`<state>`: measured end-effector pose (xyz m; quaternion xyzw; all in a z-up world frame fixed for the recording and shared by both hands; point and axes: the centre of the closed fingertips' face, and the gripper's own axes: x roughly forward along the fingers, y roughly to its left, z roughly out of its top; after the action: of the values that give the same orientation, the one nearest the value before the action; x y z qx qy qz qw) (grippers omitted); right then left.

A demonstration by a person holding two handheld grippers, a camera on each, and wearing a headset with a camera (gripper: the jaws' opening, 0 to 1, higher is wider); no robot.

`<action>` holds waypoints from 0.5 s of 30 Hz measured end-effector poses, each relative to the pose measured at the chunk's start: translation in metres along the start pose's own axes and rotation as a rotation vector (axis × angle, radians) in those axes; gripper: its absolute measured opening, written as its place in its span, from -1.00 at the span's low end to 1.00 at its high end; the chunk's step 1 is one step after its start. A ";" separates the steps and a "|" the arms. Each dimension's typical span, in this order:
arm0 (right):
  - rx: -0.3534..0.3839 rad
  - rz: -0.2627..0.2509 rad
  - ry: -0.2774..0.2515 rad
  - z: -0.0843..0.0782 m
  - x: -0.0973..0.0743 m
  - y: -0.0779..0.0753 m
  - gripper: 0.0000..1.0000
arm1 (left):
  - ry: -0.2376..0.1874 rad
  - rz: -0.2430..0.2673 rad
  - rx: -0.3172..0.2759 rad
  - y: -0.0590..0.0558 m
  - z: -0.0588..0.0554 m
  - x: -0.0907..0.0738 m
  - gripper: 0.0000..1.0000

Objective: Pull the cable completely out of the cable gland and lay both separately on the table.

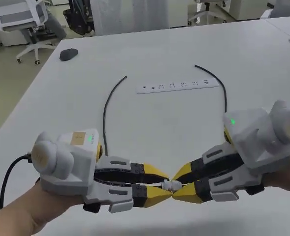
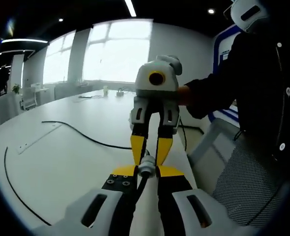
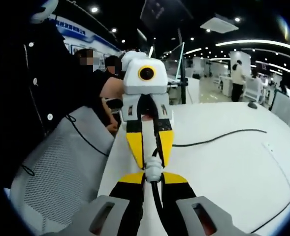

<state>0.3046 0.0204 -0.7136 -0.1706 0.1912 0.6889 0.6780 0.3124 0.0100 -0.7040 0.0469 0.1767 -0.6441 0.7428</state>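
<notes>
Cable gland [image 1: 172, 185] being held just above the table's [image 1: 149, 128] near edge, pinched from both ends.

Left gripper [image 2: 147, 171] and right gripper [image 3: 153, 177] are meeting it nose to nose, each with its jaws nearly closed on one end of the small pale fitting, probably so the two hands can draw apart in a straight line. The black cable [image 3: 157, 195] is running back between the jaws, so it is not out yet (which gripper is biting cable rather than gland, I cannot tell). Farther out, a white power strip [image 1: 177, 86] is lying clear of the work.
</notes>
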 end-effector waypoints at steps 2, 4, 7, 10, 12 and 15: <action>-0.042 -0.013 0.006 0.000 0.000 -0.001 -0.86 | -0.005 0.005 -0.034 0.002 0.000 0.000 -0.70; -0.086 -0.027 0.015 0.000 0.000 0.000 -0.86 | -0.009 0.010 -0.093 0.003 0.000 0.000 -0.70; -0.120 -0.038 0.030 -0.001 0.001 0.000 -0.86 | -0.009 0.016 -0.176 0.004 -0.002 0.001 -0.70; -0.182 -0.047 0.044 -0.002 0.002 0.000 -0.86 | -0.005 0.016 -0.209 0.003 -0.003 0.001 -0.70; -0.230 -0.047 0.055 -0.003 0.002 0.002 -0.86 | -0.003 0.013 -0.238 0.002 -0.004 0.001 -0.70; -0.284 -0.060 0.068 -0.003 0.003 0.003 -0.85 | -0.009 0.018 -0.263 0.002 -0.005 0.001 -0.70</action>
<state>0.3014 0.0214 -0.7179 -0.2935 0.1094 0.6824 0.6604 0.3130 0.0107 -0.7092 -0.0522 0.2561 -0.6089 0.7489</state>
